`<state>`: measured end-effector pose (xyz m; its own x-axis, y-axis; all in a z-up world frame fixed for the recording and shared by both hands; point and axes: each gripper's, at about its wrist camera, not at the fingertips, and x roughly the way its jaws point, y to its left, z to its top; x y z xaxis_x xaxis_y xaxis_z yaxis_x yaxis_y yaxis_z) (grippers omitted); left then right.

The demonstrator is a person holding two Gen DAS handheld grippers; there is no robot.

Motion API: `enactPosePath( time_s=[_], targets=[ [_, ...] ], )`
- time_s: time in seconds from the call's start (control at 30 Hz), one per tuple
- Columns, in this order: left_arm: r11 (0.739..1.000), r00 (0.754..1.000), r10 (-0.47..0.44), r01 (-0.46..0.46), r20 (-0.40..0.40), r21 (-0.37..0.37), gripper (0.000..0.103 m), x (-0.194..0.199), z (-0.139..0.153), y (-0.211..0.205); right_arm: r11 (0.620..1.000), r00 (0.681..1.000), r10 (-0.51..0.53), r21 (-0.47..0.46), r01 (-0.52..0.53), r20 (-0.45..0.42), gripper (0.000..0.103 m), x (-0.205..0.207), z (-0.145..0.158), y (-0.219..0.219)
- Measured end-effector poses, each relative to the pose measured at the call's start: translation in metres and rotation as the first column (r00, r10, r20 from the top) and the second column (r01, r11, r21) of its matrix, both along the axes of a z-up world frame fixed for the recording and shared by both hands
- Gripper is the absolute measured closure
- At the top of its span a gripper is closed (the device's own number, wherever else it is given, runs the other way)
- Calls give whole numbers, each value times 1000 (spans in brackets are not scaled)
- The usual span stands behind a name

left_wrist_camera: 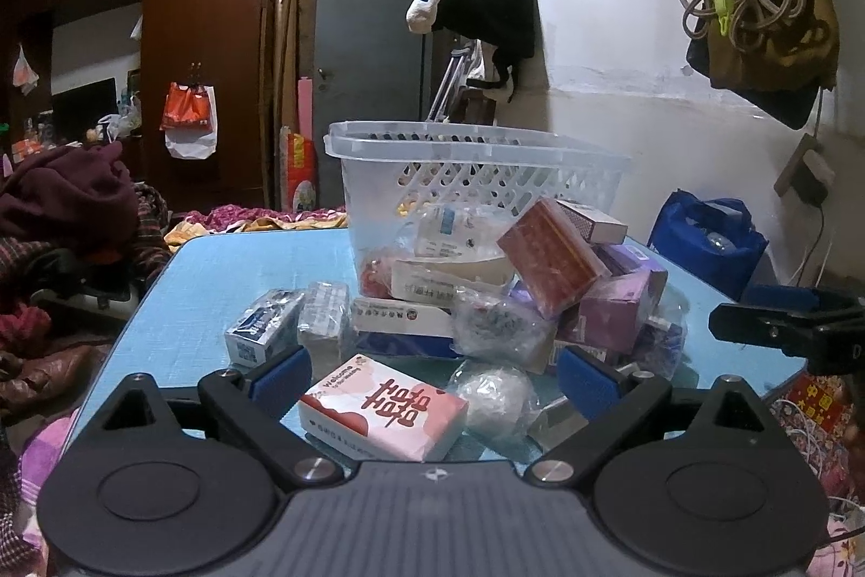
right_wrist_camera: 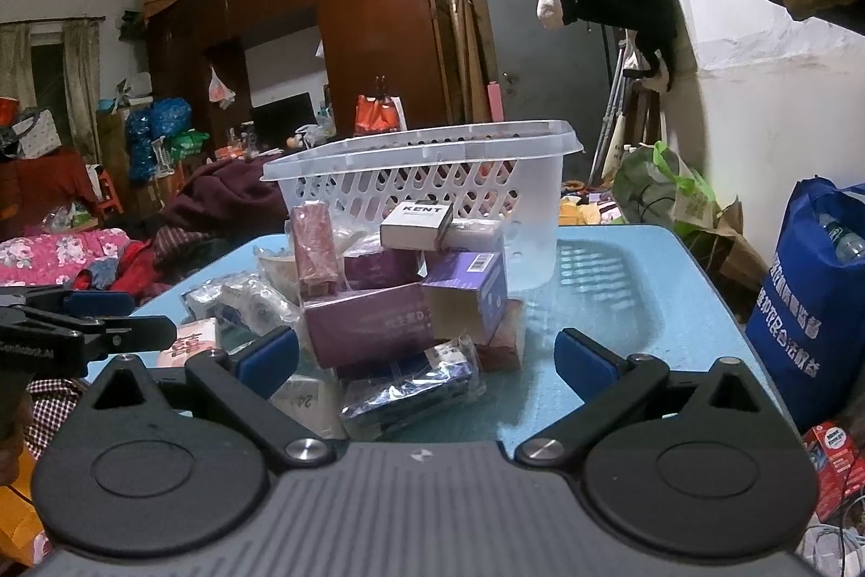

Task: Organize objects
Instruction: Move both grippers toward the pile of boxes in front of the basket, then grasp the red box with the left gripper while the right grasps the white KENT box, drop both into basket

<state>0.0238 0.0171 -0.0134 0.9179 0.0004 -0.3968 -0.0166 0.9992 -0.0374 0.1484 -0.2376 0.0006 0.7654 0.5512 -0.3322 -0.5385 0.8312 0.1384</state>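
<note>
A heap of small boxes and plastic-wrapped packets lies on a light blue table (left_wrist_camera: 205,285). Behind it stands a clear plastic basket (left_wrist_camera: 476,155), also in the right wrist view (right_wrist_camera: 421,160). My left gripper (left_wrist_camera: 432,379) is open, its fingers on either side of a pink and white box (left_wrist_camera: 384,406) without touching it. My right gripper (right_wrist_camera: 427,358) is open in front of a purple box (right_wrist_camera: 367,325) and a dark wrapped packet (right_wrist_camera: 411,385). A white KENT box (right_wrist_camera: 416,225) tops the heap. A red-brown box (left_wrist_camera: 549,255) leans on it.
The right gripper shows at the right edge of the left wrist view (left_wrist_camera: 784,323); the left gripper shows at the left of the right wrist view (right_wrist_camera: 81,333). A blue bag (right_wrist_camera: 816,306) stands right of the table. Clothes and clutter lie to the left.
</note>
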Motion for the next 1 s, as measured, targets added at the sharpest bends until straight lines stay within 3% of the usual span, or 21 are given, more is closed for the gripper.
enactPosePath(
  time_s=[0.57, 0.73, 1.0],
  targets=[
    [1000, 999, -1, 1, 32, -6, 4, 8, 7, -8, 1000, 1000, -12, 26, 12, 8, 0, 6, 4, -3],
    [999, 998, -42, 41, 54, 21, 6, 38, 20, -37, 994, 997, -67, 89, 64, 35, 0, 16, 15, -19],
    [998, 998, -54, 55, -36, 28, 22, 95, 10, -63, 989, 993, -105, 114, 99, 47, 0, 42, 29, -26]
  ],
)
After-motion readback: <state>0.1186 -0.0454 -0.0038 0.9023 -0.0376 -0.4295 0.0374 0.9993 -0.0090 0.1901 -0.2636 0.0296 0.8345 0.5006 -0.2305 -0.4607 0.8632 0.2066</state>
